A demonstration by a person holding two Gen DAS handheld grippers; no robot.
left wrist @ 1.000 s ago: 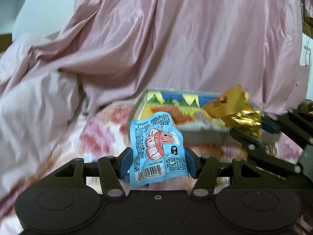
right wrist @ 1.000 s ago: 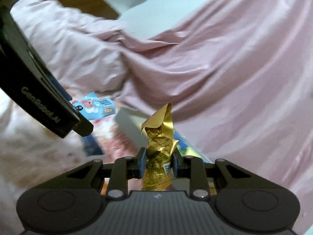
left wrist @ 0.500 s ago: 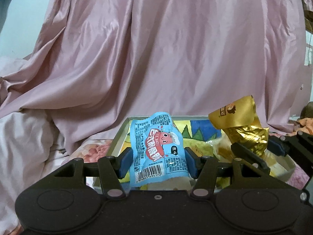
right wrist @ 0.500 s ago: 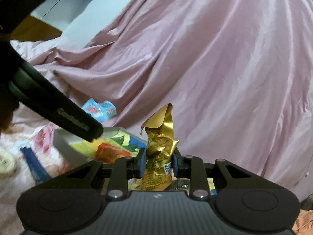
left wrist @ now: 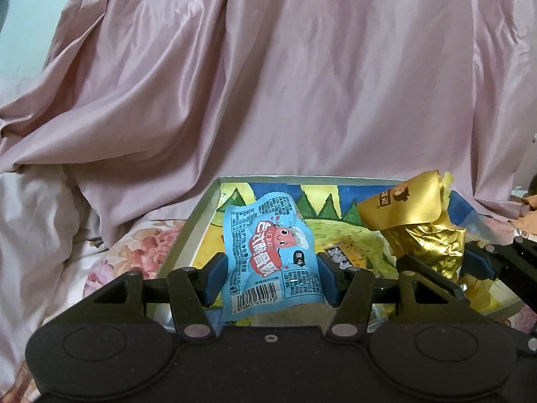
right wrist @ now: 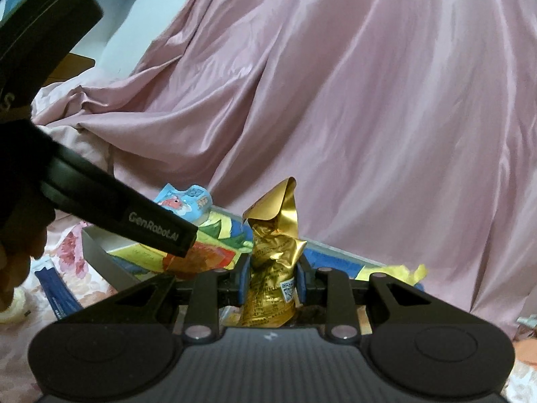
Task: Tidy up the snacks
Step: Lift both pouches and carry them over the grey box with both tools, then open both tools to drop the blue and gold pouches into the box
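Snacks are in both grips right now! Left gripper (left wrist: 271,277) is clamped on the blue snack packet (left wrist: 270,255), blue pads pressing its two side edges, barcode end nearest the camera and the red cartoon print facing up. Right gripper (right wrist: 271,285) is squeezed tight on the gold foil packet (right wrist: 273,258), which stands upright between the pads, its crumpled top flap folded over above them. From the left wrist view that gold packet (left wrist: 416,225) shows to the right, pinched in the other tool's jaws, just beside the blue one.

Both packets hang over the open box (left wrist: 191,235), a shallow tray with grey walls and a bright printed floor of yellow, green and blue shapes. Inside it lies an orange packet (right wrist: 201,257), and at least one more wrapper sits low between the two tools, too hidden to name. From the right wrist view the left tool's black body crosses the left side, with a hand (right wrist: 13,268) at the edge.

Beyond the box, a floral bedsheet (left wrist: 134,252) spreads underneath, a dark blue sachet (right wrist: 57,288) rests on it left of the box, and a big pink satin cloth (left wrist: 302,84) drapes behind everything.
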